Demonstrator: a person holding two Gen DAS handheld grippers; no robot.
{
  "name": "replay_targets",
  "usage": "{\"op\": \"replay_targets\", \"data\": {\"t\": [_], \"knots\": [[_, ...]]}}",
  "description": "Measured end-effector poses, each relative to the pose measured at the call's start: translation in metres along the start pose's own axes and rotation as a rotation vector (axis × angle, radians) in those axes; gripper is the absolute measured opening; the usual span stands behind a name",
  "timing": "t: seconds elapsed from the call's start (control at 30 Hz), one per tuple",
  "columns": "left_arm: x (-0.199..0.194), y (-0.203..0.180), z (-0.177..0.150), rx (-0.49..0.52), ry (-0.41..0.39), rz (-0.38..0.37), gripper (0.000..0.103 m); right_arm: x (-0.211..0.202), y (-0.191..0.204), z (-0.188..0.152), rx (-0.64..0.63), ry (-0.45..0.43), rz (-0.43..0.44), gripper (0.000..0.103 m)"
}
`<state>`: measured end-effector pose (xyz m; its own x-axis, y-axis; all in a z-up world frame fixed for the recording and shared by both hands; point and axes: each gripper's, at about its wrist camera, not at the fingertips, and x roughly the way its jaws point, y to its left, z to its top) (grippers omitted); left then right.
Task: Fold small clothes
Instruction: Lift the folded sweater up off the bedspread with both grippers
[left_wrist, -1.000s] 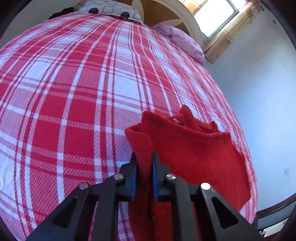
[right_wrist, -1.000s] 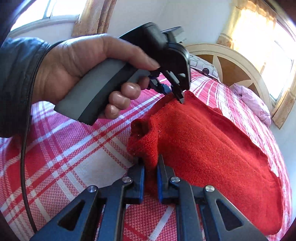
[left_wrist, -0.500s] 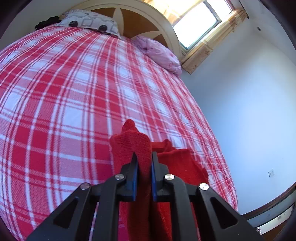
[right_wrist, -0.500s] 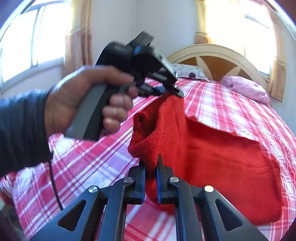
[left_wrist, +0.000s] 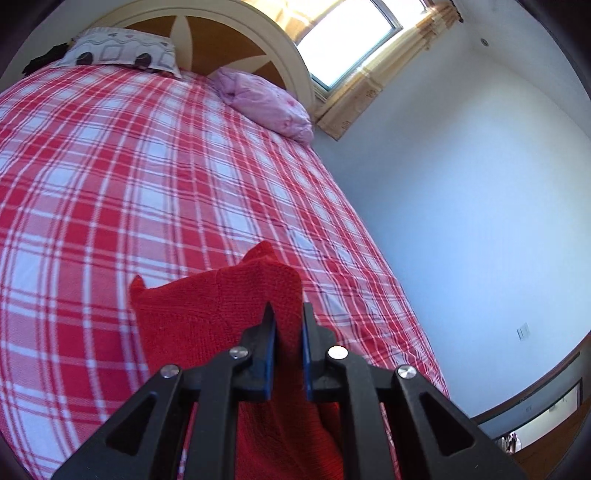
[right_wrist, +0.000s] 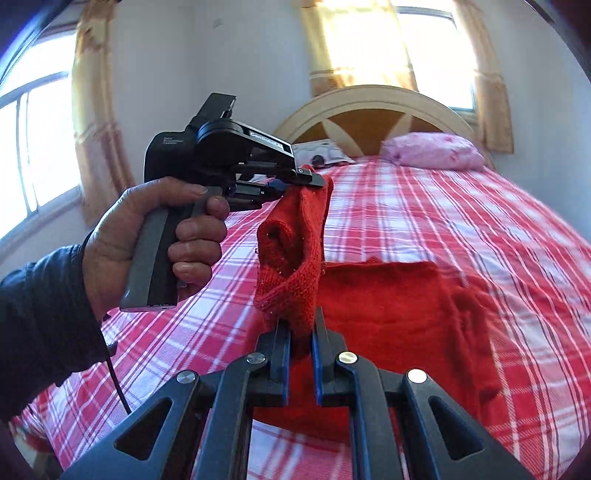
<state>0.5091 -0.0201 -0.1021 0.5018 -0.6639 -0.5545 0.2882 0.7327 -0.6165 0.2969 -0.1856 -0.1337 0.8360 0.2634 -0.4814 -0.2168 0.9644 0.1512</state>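
Observation:
A red knitted garment (right_wrist: 399, 306) lies partly on the red plaid bedspread (right_wrist: 424, 206). One end is lifted off the bed between both grippers. My right gripper (right_wrist: 300, 325) is shut on a bunched fold of the knit. In the right wrist view my left gripper (right_wrist: 314, 180), held by a hand (right_wrist: 147, 240), pinches the raised top edge. The left wrist view shows my left gripper (left_wrist: 286, 314) shut on a red fold (left_wrist: 221, 306) that hangs down beneath it.
A grey patterned pillow (left_wrist: 118, 51) and a pink pillow (left_wrist: 266, 103) lie by the arched headboard (right_wrist: 373, 107). Curtained windows (right_wrist: 406, 40) stand behind and to the left. A white wall (left_wrist: 461, 203) runs along the bed's right edge.
Both grippers have risen with the garment. Its gripped end now hangs well above the bed, and the right gripper has rolled so the bed looks level.

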Motion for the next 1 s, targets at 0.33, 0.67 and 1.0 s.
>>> {"op": "replay_targets", "data": {"t": [0.33, 0.67, 1.0], "knots": [[0.069, -0.041, -0.007, 0.052, 0.097, -0.016, 0.012, -0.012, -0.082, -0.017, 0.21, 0.047, -0.021, 0.008], [0.134, -0.068, -0.035, 0.106, 0.217, 0.018, 0.012, -0.011, -0.12, -0.058, 0.397, 0.137, 0.035, 0.008], [0.158, -0.074, -0.047, 0.143, 0.245, 0.083, 0.011, -0.01, -0.138, -0.071, 0.492, 0.165, 0.074, 0.009]]}}
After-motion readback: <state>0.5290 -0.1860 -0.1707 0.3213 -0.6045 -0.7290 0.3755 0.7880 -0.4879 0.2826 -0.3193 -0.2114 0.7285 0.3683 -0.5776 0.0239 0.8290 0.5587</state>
